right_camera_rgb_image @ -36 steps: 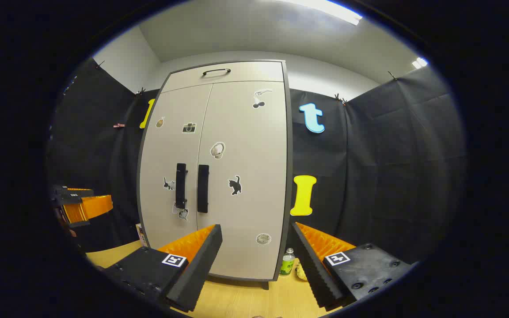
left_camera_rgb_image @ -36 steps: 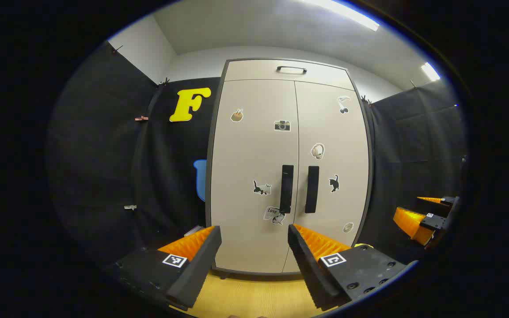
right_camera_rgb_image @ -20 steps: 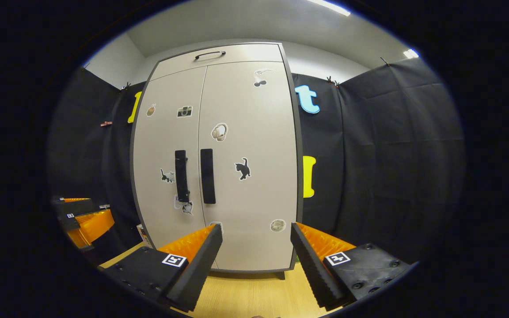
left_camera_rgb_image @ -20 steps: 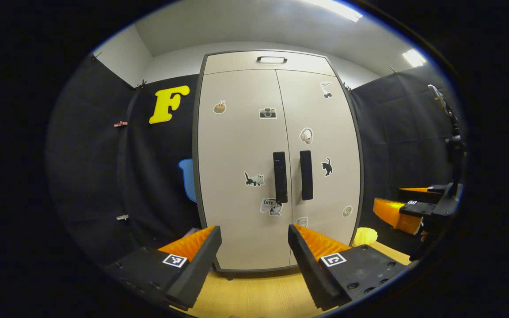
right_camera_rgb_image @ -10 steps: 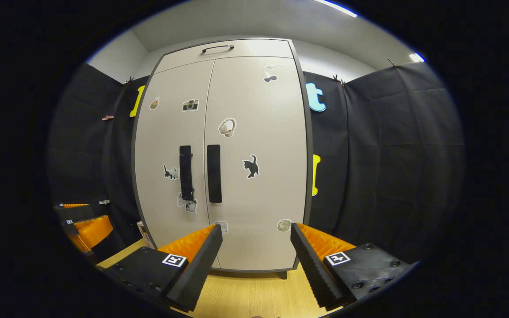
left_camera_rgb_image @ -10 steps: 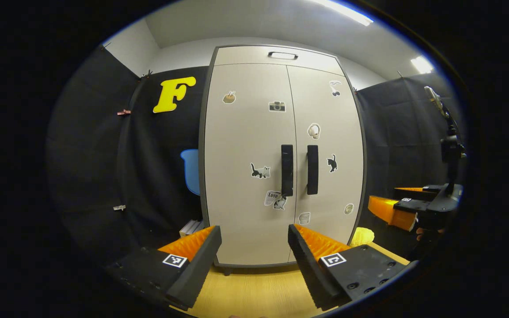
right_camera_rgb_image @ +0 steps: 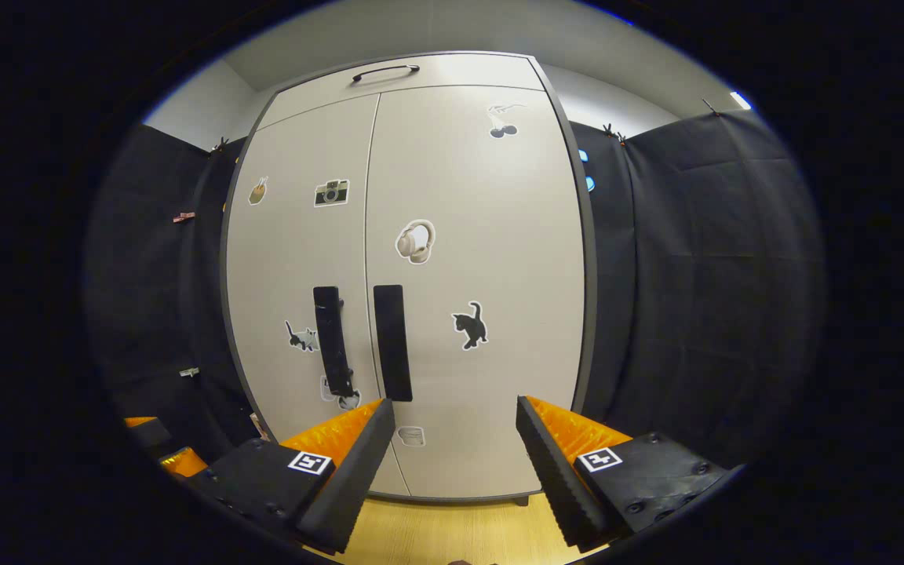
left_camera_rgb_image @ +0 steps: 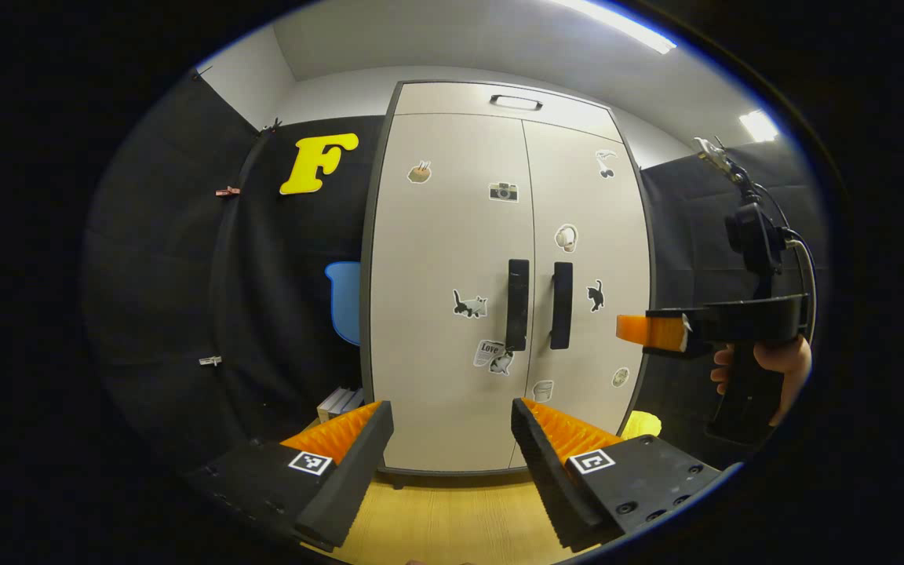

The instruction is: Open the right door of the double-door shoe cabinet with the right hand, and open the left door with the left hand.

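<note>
Black cloth wall [left_camera_rgb_image: 185,275]: hangs to the left of the cabinet in the left gripper view, with small clips pinned on it.
Books [left_camera_rgb_image: 340,402]: a small stack at the foot of the cabinet's left side, on the wooden floor [left_camera_rgb_image: 452,522].
Left gripper [left_camera_rgb_image: 452,447]: jaws spread wide with nothing between them; it points at the lower front of the cabinet and stands well apart from it.
Shoe cabinet [left_camera_rgb_image: 452,259]: pale, upright, with a dark frame; both doors are closed and a narrow top panel carries its own small handle.
Left door [left_camera_rgb_image: 436,314]: shut, dotted with stickers, among them a camera and a cat.
Left handle [left_camera_rgb_image: 517,304]: dark vertical bar just left of the centre seam, untouched.
Right handle [left_camera_rgb_image: 561,304]: dark vertical bar just right of the seam, beside the other, untouched.
Right door [left_camera_rgb_image: 589,259]: shut, with a headphone sticker and a black cat sticker.
Yellow object [left_camera_rgb_image: 640,424]: low on the floor beside the cabinet's right corner; I cannot tell what it is.
Right gripper [right_camera_rgb_image: 456,451]: jaws wide apart and empty, facing the right door and short of it; the right handle [right_camera_rgb_image: 392,342] shows above its left finger. In the left gripper view it is seen side-on, level with the handles, off the cabinet's right edge.
Hand [left_camera_rgb_image: 766,362]: wraps the right gripper's grip.
</note>
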The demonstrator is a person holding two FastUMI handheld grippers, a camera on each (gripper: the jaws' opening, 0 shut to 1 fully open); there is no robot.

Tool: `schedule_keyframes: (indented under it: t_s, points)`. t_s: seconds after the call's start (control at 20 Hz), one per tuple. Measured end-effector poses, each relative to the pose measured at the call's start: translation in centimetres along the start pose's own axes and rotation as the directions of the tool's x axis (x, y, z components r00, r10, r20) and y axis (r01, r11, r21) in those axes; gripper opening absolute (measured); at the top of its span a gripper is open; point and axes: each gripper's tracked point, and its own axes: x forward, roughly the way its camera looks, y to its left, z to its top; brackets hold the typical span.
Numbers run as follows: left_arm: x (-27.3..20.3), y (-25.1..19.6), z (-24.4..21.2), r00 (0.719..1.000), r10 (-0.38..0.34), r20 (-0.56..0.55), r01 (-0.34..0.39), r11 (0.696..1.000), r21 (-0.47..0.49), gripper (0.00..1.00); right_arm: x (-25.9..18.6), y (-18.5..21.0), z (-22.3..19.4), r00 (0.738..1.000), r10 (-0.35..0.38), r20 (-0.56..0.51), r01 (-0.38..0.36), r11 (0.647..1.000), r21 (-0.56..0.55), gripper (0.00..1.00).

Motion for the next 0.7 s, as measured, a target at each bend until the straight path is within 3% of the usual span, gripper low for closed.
schedule_keyframes:
  t_s: [0.7]
  points:
    - [-0.9,4.9,-1.6,0.995,0.092,-0.037,-0.093,0.995,-0.030,0.94,9.0,5.0,1.8,0.999,0.027,-0.025,-0.027,1.000,-0.008,0.98]
